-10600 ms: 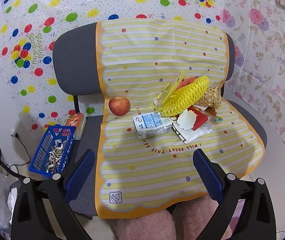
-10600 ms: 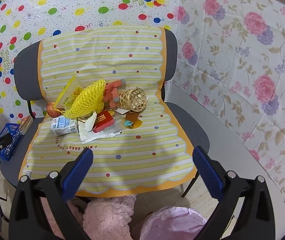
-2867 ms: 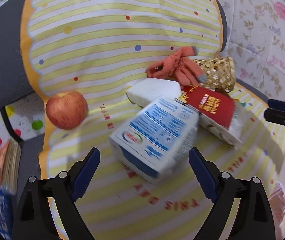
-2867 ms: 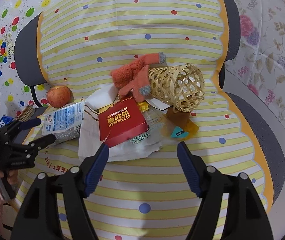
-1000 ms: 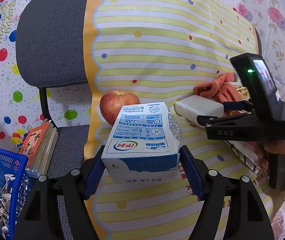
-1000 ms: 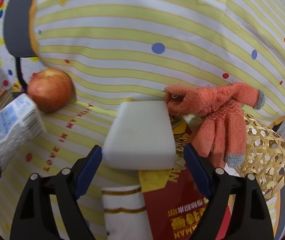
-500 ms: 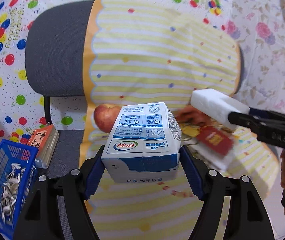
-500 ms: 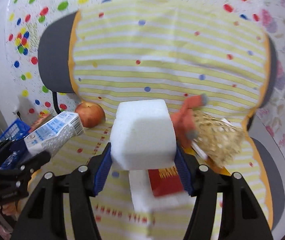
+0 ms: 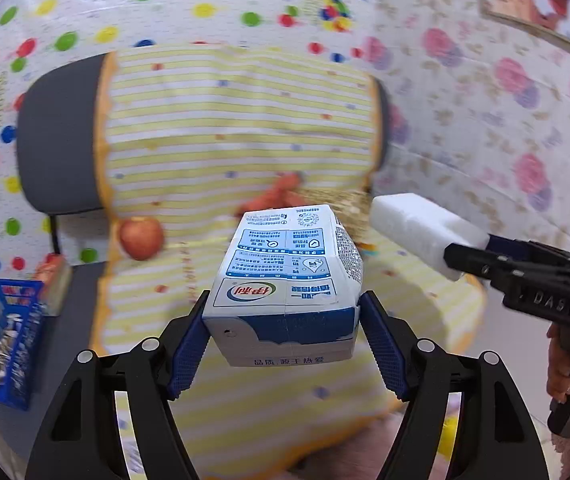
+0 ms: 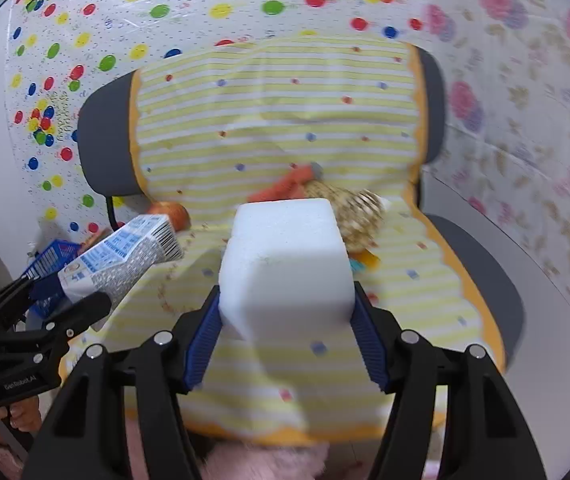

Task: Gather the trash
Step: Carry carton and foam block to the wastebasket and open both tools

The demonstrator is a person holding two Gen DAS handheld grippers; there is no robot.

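My left gripper (image 9: 285,336) is shut on a blue-and-white milk carton (image 9: 285,280), held in the air in front of the chair; the carton also shows in the right wrist view (image 10: 125,264). My right gripper (image 10: 287,332) is shut on a white foam block (image 10: 285,256), also lifted; the block shows at the right of the left wrist view (image 9: 421,232). On the seat lie an orange glove (image 10: 289,186) and a woven bamboo basket (image 10: 359,212), partly hidden behind the block.
A red apple (image 9: 141,236) lies at the seat's left edge on the yellow striped cloth (image 9: 237,128) over the grey chair (image 9: 57,140). A blue basket (image 9: 1,336) and booklets stand on a seat at the left. Something pink and furry (image 10: 269,460) lies below.
Both grippers have pulled back and up from the seat with the carton and the foam block still held. The chair looks smaller and farther away than half a second ago.
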